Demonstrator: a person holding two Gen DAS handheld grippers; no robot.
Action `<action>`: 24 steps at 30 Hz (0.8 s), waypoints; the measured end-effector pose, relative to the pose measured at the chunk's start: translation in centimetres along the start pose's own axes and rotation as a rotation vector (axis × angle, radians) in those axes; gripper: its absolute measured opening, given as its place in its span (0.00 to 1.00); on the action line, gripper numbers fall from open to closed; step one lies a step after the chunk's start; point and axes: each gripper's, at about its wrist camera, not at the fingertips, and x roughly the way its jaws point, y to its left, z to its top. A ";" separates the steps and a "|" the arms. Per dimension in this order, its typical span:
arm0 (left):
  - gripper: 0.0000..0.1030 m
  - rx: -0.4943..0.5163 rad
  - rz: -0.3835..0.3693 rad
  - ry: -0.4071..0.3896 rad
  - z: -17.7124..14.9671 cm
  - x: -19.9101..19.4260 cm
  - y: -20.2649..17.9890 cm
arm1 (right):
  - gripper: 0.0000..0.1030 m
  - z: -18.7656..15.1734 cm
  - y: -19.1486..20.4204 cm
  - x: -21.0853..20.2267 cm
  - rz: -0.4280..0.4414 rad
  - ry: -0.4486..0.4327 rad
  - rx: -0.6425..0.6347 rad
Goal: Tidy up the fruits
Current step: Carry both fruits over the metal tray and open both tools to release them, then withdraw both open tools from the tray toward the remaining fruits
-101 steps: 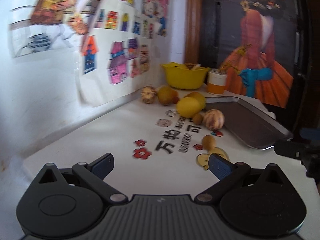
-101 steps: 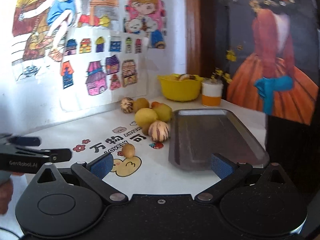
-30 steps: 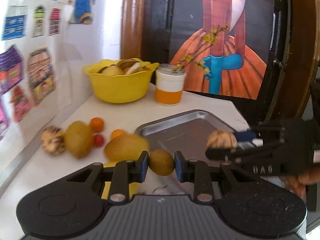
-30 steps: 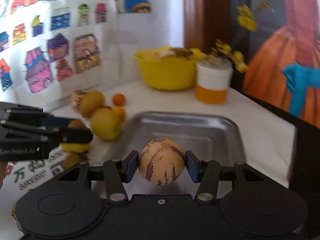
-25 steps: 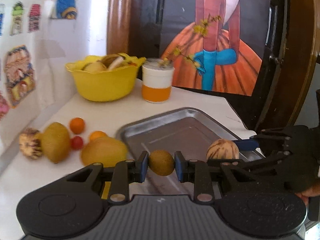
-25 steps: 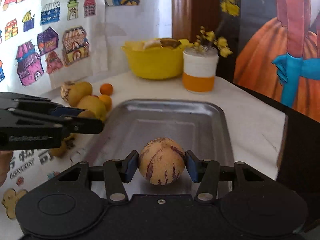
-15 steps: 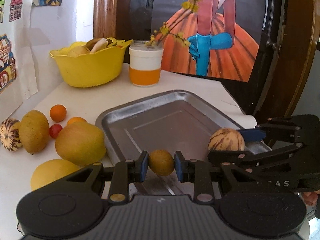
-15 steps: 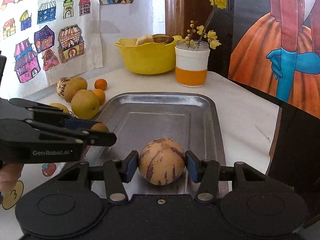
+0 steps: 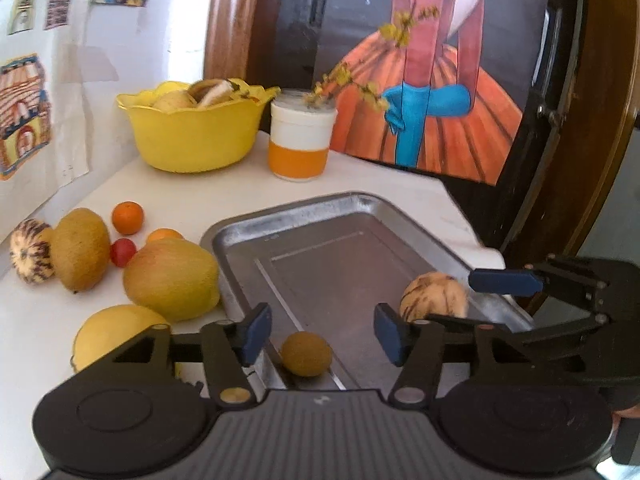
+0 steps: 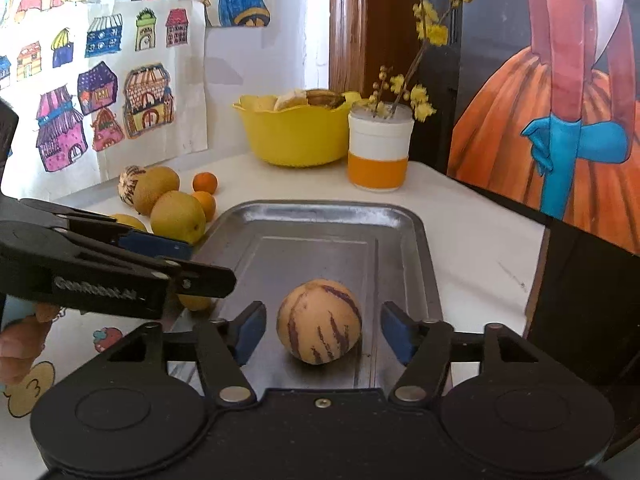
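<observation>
Steel tray [image 9: 360, 204] now holds both fruits, jaws released

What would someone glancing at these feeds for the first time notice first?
Probably the striped melon-like fruit sitting loose on the metal tray between the open right tongs. Next, the small brown fruit at the tray's near edge between the open left tongs. Then the cluster of yellow fruits on the table left of the tray.
</observation>
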 end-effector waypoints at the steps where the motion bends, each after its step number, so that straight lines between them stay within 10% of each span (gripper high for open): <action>1: 0.72 -0.007 0.002 -0.013 -0.1 -0.6 0.1 | 0.72 0.0 0.2 -0.5 -0.003 -0.009 0.001; 8: 0.99 -0.051 0.027 -0.102 -1.3 -5.6 1.1 | 0.94 -0.6 2.6 -4.7 -0.010 -0.051 0.003; 24: 0.99 -0.007 0.108 -0.090 -6.8 -13.8 4.2 | 0.99 -4.3 9.8 -10.7 0.021 0.096 0.030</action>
